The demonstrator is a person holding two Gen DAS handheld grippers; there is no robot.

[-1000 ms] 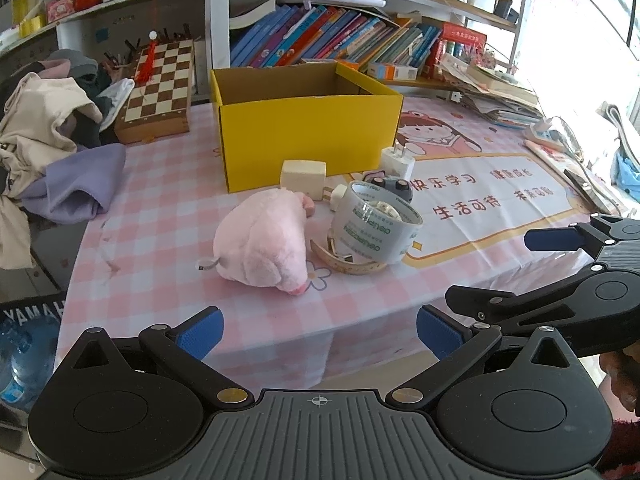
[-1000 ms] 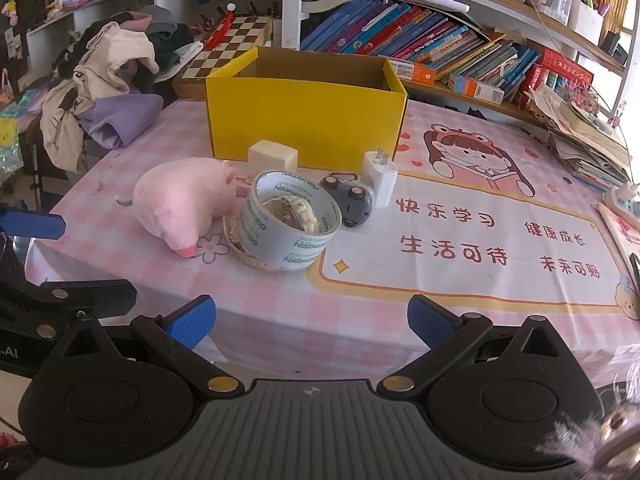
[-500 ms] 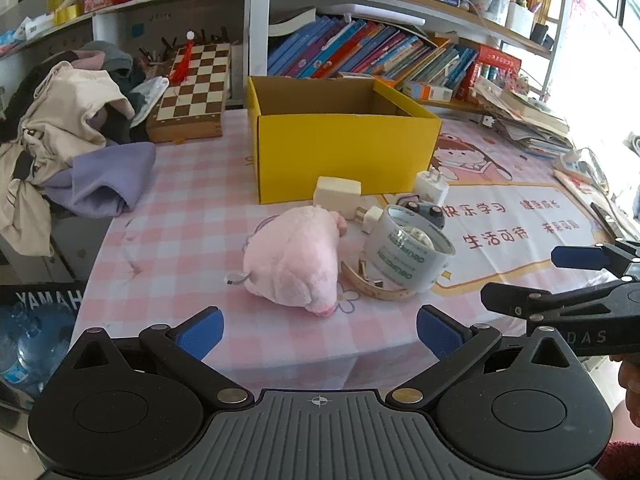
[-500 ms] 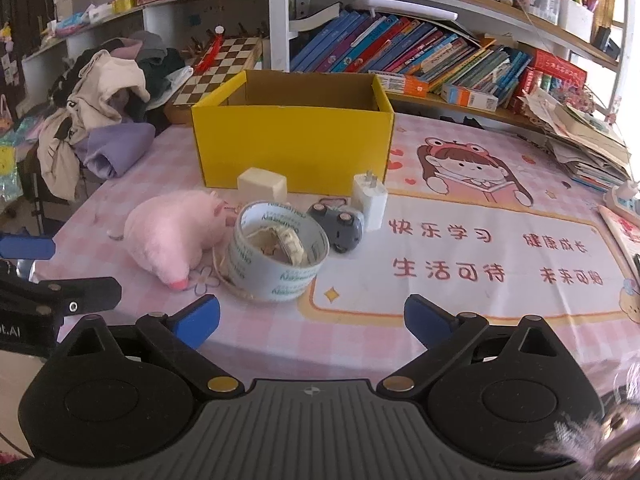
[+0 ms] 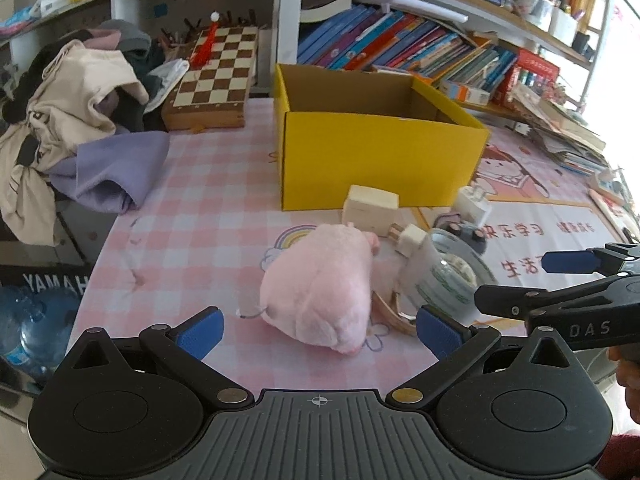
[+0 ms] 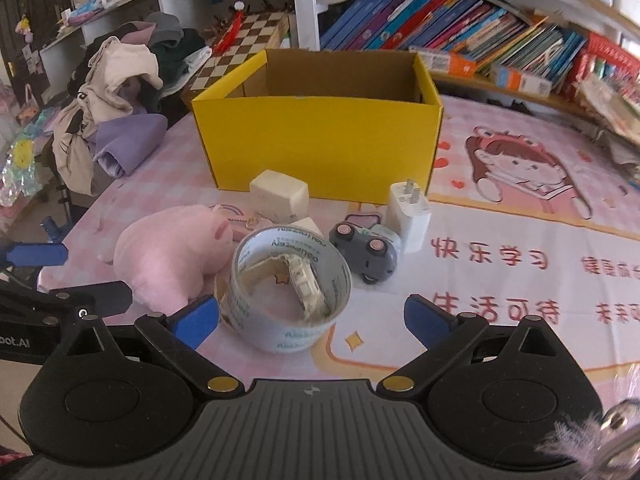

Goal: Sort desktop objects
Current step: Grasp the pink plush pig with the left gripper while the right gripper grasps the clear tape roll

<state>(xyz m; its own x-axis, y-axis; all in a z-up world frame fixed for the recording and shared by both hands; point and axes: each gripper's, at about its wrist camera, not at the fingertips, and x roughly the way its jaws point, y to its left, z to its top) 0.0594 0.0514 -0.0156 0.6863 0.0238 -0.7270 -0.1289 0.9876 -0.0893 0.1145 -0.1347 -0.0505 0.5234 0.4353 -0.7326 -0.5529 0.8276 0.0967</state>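
Two hand-held grippers hover at the near edge of a pink checked tablecloth (image 5: 192, 216) strewn with small objects, both with their blue-padded fingers spread wide and holding nothing. The left gripper (image 5: 318, 326) points at a pink plush toy (image 5: 320, 284) lying on its side directly ahead, between its two fingertips in the left wrist view and just beyond them. The right gripper (image 6: 312, 316) faces a roll of clear tape (image 6: 290, 286) standing on its edge, just in front of its left finger; a pale watch (image 6: 306, 286) is curled inside the roll. In the right wrist view the plush toy touches the tape roll on its left side. Behind the roll, a small grey toy car (image 6: 366, 254) sits beside a white wall charger (image 6: 410, 212) with its prongs up, and a cream block-shaped adapter (image 6: 280, 196) rests just in front of an open yellow cardboard box (image 6: 320, 140). No objects are visible in the part of the box interior that shows. A strap-like tan band (image 5: 394, 312) lies under the edge of the tape roll in the left wrist view. To the left of the table a heap of clothes (image 5: 68, 120) spills beside a folded chessboard (image 5: 214, 80), and rows of books (image 6: 460, 44) line the shelf behind.
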